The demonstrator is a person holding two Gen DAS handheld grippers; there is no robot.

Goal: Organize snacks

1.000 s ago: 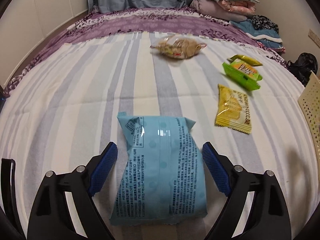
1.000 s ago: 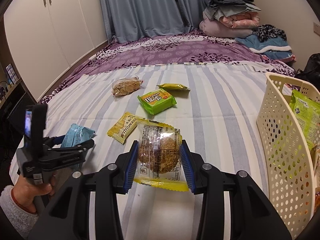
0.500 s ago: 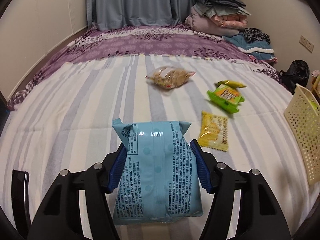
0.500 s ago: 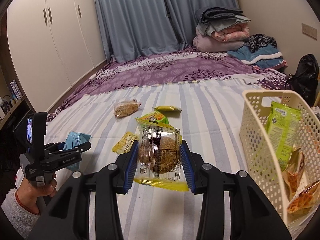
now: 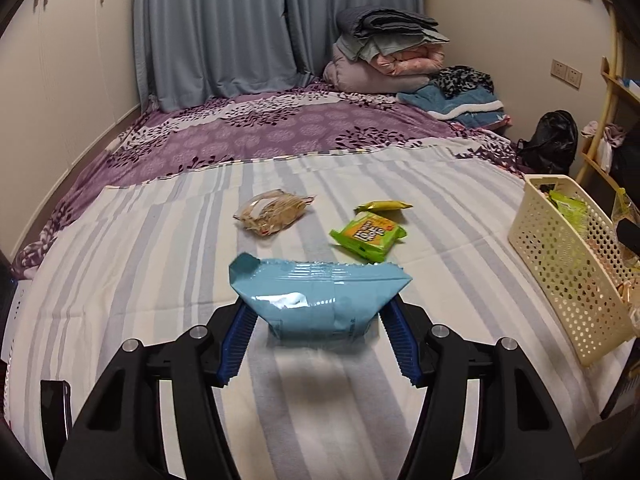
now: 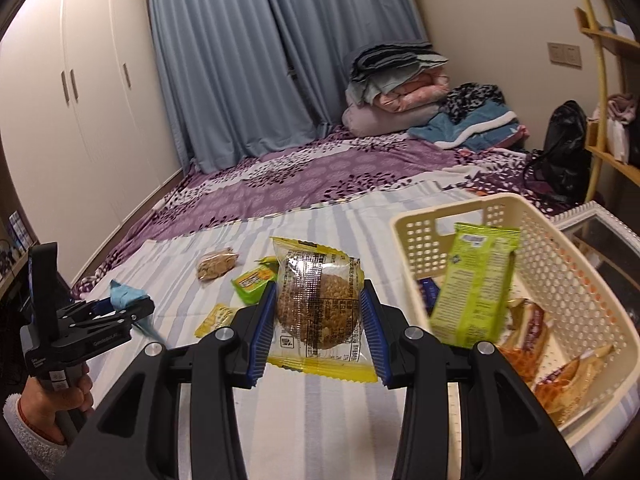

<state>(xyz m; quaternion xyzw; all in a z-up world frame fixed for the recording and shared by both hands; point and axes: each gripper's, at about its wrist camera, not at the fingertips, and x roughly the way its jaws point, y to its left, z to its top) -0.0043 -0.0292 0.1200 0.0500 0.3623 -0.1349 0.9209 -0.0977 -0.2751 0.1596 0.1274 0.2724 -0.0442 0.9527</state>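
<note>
No print reads clearly; the green snack packet (image 5: 368, 234) bears only blurred, illegible lettering.

Black grippers (image 6: 319, 326); blue ribbed pads (image 6: 262, 332); silver screws; white fleece sleeve (image 6: 24, 436).

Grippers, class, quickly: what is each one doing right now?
Left gripper: closing on the blue packet.
Right gripper: shut on the wrapped cookie.

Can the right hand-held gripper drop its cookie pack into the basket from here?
Probably yes: the right hand-held gripper, shut on the cookie pack, is beside the open-topped basket, nothing between them.
</note>
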